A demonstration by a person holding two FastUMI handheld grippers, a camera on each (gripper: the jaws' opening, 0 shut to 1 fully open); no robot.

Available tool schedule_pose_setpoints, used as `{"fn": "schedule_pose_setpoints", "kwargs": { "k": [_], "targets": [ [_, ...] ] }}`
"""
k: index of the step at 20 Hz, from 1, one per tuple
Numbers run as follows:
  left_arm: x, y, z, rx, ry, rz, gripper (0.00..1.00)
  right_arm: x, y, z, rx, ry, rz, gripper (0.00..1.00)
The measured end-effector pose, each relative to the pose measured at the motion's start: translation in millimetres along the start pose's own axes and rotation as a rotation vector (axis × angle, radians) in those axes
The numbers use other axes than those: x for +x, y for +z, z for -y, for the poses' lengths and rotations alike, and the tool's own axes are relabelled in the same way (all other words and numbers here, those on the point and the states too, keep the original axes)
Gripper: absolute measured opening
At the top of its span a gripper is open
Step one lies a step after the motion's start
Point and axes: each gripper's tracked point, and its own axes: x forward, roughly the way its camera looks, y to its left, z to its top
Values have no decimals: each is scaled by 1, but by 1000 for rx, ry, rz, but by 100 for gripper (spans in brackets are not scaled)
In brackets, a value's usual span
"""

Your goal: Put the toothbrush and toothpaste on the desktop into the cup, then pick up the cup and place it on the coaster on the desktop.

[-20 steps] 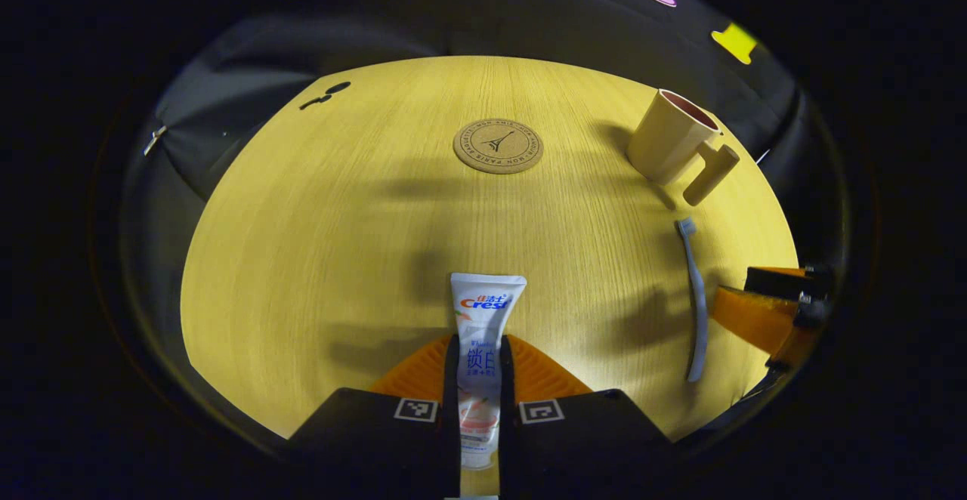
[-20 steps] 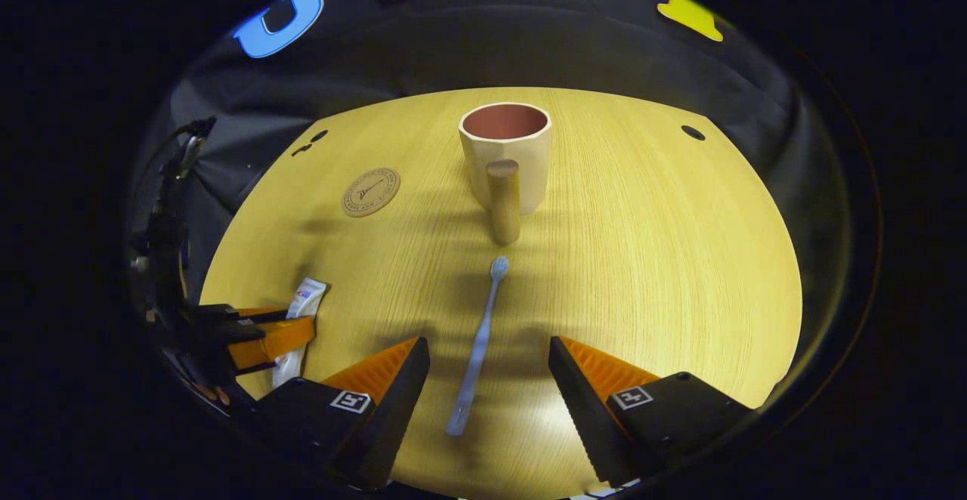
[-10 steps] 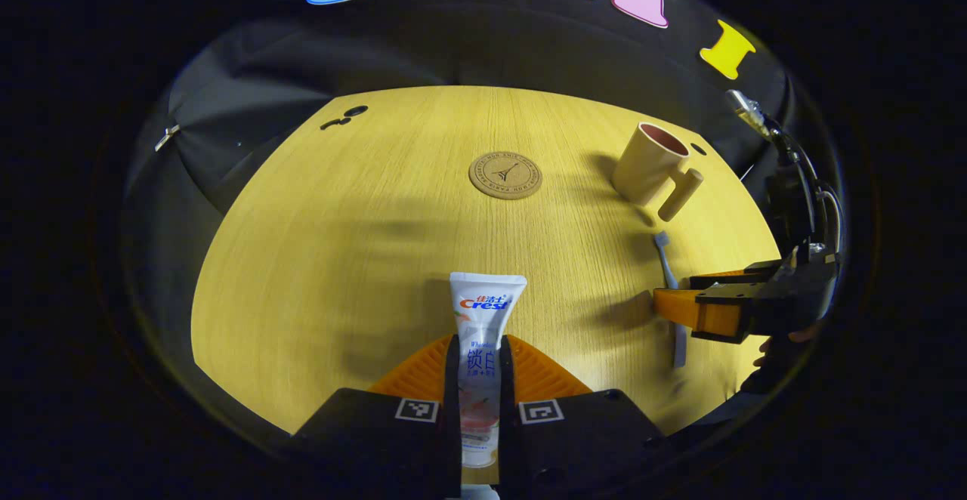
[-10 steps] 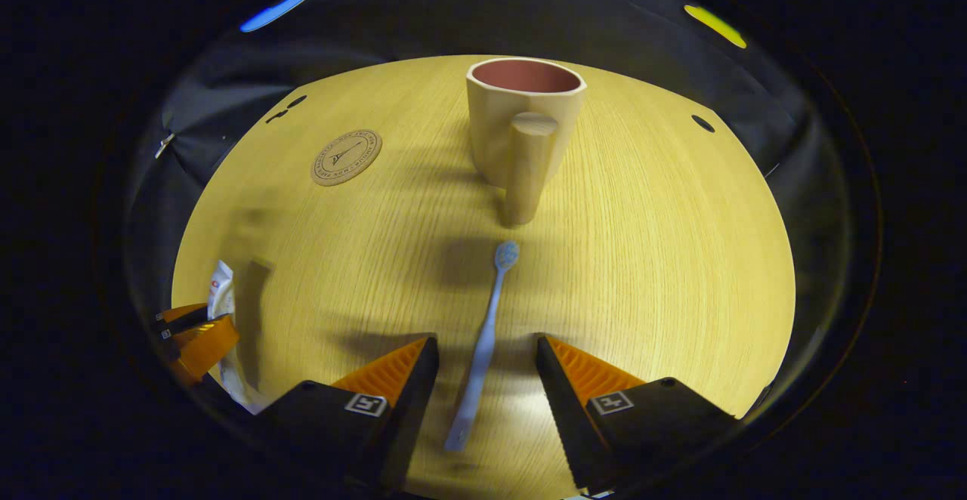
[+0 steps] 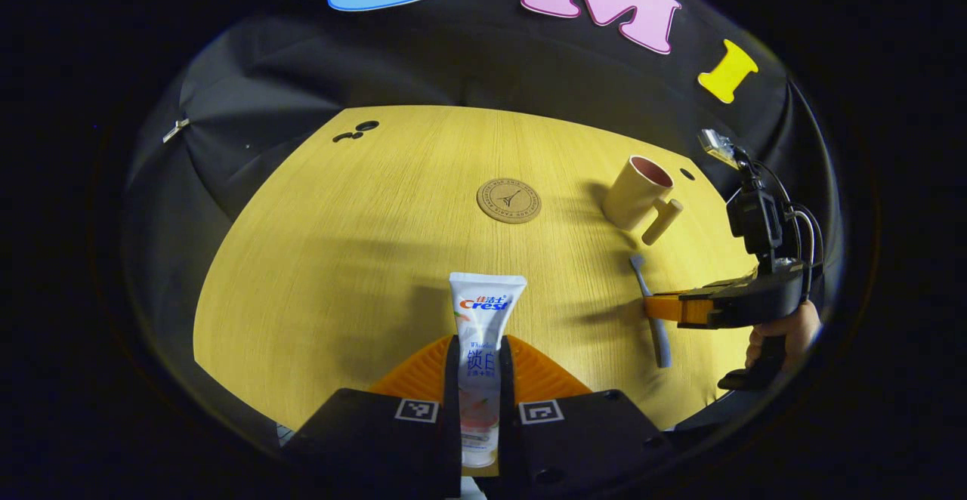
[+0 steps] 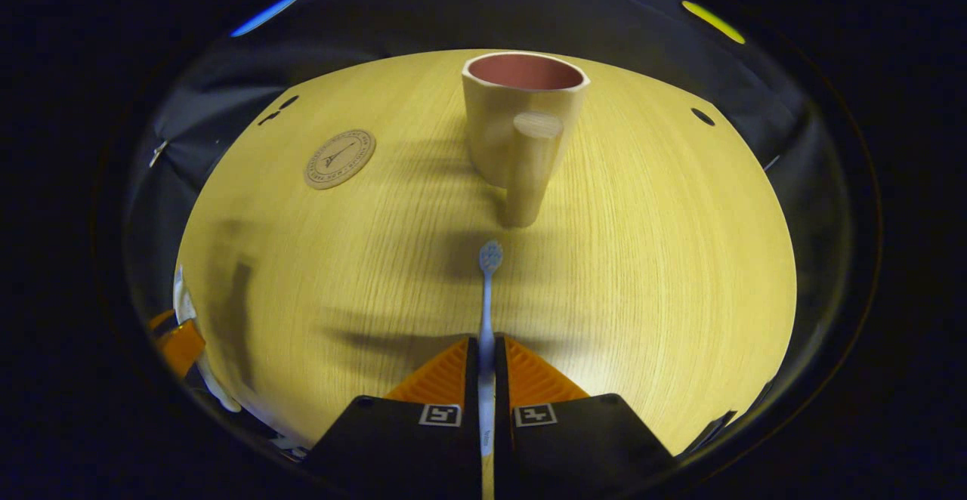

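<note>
Since 1.0 s ago right claw (image 6: 487, 379) clenched on toothbrush (image 6: 487, 311), bristles toward 12 o'clock cup (image 6: 523, 115); left claw (image 5: 479, 379) grasping toothpaste tube (image 5: 483, 334), both ready for loading.

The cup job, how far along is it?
Early days. In hand: the left gripper is clamped on the toothpaste, and the right gripper is closed on the toothbrush handle. Nothing is in the cup yet; it stands empty on the table, away from the coaster. Left: drop both in, then move the cup onto the coaster.
</note>
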Motion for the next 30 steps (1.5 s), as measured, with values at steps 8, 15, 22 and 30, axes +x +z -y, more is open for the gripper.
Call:
{"fn": "schedule_pose_setpoints", "kwargs": {
  "k": [8, 15, 22, 30],
  "targets": [
    [-5, 7, 27, 43, -51, 38, 24, -17, 4, 11, 30, 65, 66, 6],
    [-26, 54, 73, 46, -130, 134, 29, -57, 22, 36, 60, 92, 182, 5],
    [-36, 149, 145, 70, -234, 289, 24, -93, 39, 75, 141, 128, 265, 5],
    [-10, 233, 213, 135, -319, 436, 24, -110, 57, 127, 212, 103, 327, 5]
  ]
}}
